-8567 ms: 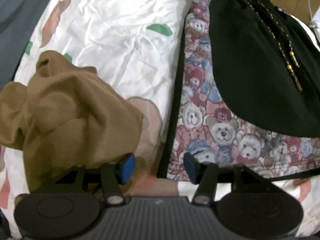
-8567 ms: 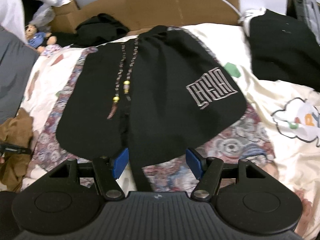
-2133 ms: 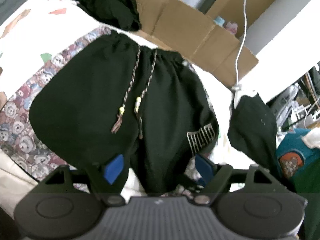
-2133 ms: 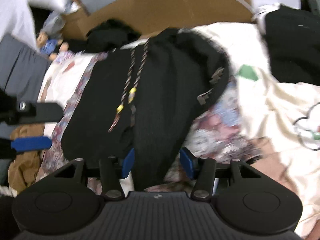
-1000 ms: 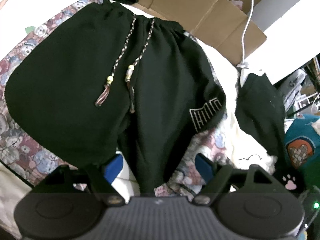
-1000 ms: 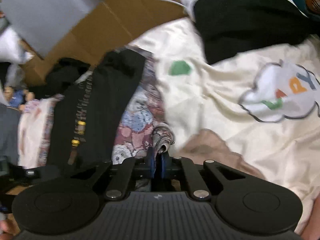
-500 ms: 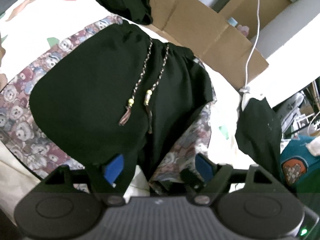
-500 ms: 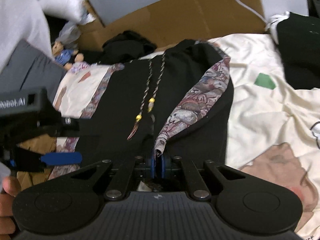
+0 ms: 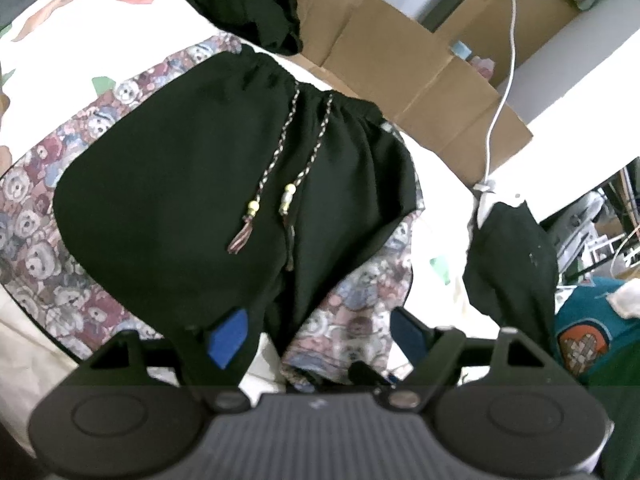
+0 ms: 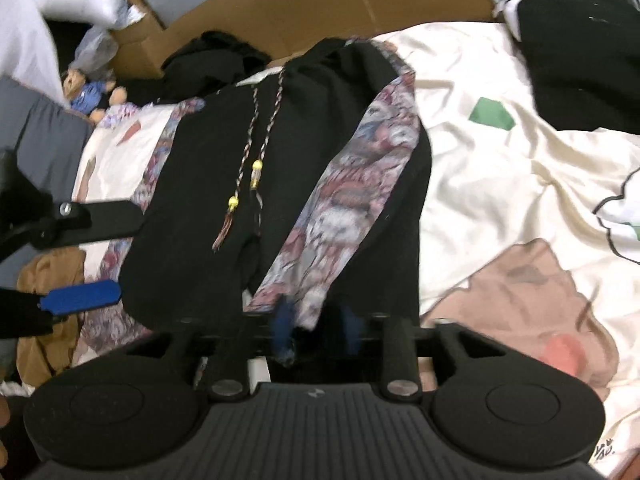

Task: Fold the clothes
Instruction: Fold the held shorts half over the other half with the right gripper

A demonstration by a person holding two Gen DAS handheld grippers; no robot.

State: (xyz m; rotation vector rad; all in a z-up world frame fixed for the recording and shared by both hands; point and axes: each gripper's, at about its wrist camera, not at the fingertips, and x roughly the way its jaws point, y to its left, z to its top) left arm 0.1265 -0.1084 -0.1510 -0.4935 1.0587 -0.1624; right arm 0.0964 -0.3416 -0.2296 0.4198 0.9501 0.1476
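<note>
Since a second ago the right half of the black shorts [image 10: 280,184] has been folded across the left half, dragging the teddy-bear cloth [image 10: 344,208] over with it, and the right gripper [image 10: 316,328] is now opening, its fingers parting around that cloth's corner. The shorts lie on the bed [image 10: 520,168]; the left gripper [image 9: 316,332] hovers with fingers spread, holding nothing. The risk is the cloth staying trapped inside the fold, bulking the shorts

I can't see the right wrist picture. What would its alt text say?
Black drawstring shorts lie on a cream cartoon bedsheet, with one side of the teddy-bear cloth beneath them folded over onto them. The right tongs are opening at its corner; the open left tongs reach in from the left.
</note>
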